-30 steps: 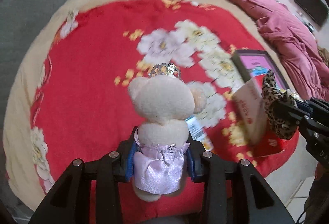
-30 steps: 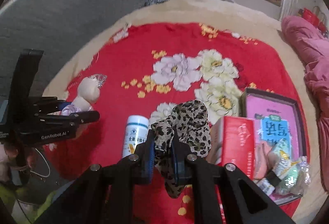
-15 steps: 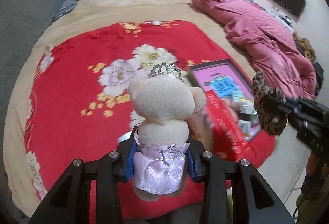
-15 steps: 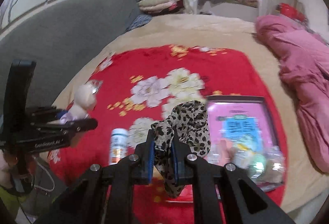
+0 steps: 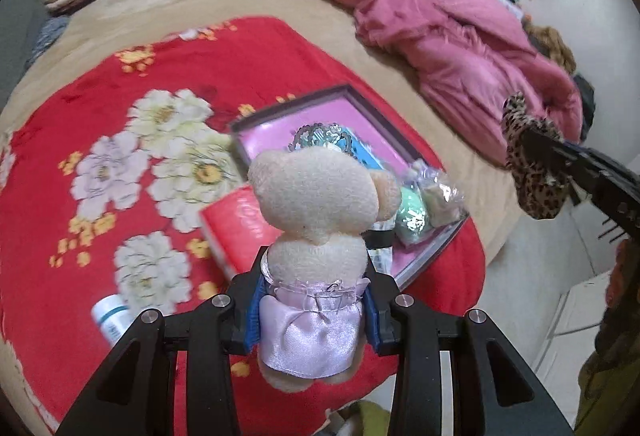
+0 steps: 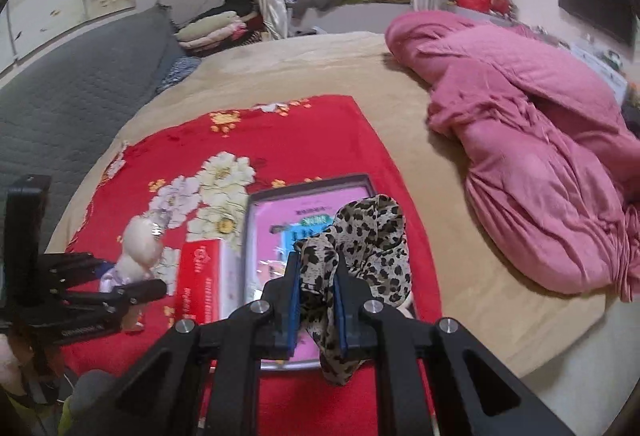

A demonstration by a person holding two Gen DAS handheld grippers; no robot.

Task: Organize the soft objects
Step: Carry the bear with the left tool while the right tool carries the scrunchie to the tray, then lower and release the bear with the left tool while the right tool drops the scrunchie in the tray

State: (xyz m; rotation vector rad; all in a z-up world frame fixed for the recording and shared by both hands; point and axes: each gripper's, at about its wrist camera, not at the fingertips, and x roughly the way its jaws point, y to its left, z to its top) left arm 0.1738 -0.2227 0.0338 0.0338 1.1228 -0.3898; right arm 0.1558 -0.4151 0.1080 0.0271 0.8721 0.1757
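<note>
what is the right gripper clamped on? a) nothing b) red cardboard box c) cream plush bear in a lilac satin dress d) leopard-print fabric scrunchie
d: in the right wrist view the right gripper has its blue pads pressed on the leopard-print fabric scrunchie, while the left gripper holds the cream plush bear.

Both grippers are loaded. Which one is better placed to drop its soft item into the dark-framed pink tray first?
Probably right. The right gripper holds the leopard-print fabric scrunchie directly in front of the dark-framed pink tray. The left gripper, clamping the cream plush bear in a lilac satin dress, sits back over the red boxed pack.
</note>
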